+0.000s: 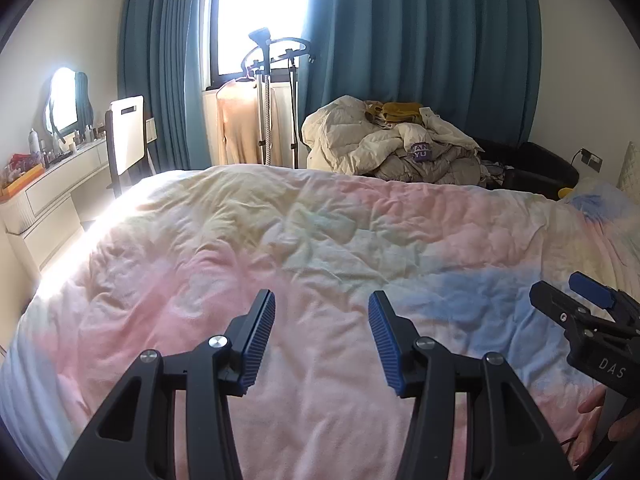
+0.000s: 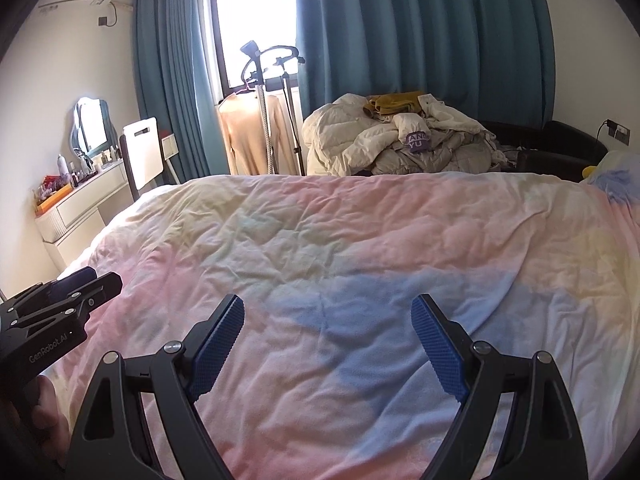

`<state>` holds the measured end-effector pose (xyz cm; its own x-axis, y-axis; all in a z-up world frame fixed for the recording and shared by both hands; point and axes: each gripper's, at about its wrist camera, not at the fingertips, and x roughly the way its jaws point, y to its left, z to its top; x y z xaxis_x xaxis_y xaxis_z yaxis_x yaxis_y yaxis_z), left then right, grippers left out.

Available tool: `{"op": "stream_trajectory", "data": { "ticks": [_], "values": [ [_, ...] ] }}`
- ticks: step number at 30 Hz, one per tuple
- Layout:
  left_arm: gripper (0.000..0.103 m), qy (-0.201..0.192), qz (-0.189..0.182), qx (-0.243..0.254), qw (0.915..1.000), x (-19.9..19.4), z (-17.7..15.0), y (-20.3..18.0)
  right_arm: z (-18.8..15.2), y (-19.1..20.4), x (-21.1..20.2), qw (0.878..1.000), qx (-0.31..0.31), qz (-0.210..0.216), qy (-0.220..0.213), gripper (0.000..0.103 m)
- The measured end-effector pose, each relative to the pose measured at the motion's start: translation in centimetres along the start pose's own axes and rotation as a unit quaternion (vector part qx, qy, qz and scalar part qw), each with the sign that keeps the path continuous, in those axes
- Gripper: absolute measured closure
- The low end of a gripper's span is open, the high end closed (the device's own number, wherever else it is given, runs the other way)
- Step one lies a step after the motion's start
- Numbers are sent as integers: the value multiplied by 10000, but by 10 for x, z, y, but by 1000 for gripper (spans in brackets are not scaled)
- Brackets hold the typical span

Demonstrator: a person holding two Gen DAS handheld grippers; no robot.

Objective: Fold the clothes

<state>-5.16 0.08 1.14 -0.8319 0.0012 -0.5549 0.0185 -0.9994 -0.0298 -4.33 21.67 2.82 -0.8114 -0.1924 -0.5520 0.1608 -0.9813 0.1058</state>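
1. The left black gripper with blue ribbed pads (image 1: 322, 336) is over the near part of the bed, its two fingers spread apart with nothing between them.
2. The right black gripper with blue ribbed pads (image 2: 328, 344) is beside it, also spread wide and empty; in the left wrist view it appears at the right edge (image 1: 576, 300).
3. Both grippers hang above the wrinkled pastel quilt in pink, yellow and blue (image 2: 360, 240), which covers the bed.
4. The clothes are a heap of cream and grey padded garments (image 1: 392, 144) with a mustard yellow piece (image 1: 400, 110) on top. The heap lies behind the far edge of the bed, in front of the teal curtains (image 1: 420, 40), well apart from both grippers.
5. A peach long-sleeved garment (image 2: 248, 136) hangs on a metal stand (image 2: 264, 80) near the window.
6. A white dressing table with a mirror (image 2: 84, 196) stands at the left wall.
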Motion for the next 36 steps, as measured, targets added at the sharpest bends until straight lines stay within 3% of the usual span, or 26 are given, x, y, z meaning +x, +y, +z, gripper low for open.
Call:
{"op": "stream_trajectory", "data": {
  "ticks": [36],
  "values": [
    [53,48,-30,21,10000,1,-2,-4,-2,1,2,10000,-10,-22,43,16]
  ]
}}
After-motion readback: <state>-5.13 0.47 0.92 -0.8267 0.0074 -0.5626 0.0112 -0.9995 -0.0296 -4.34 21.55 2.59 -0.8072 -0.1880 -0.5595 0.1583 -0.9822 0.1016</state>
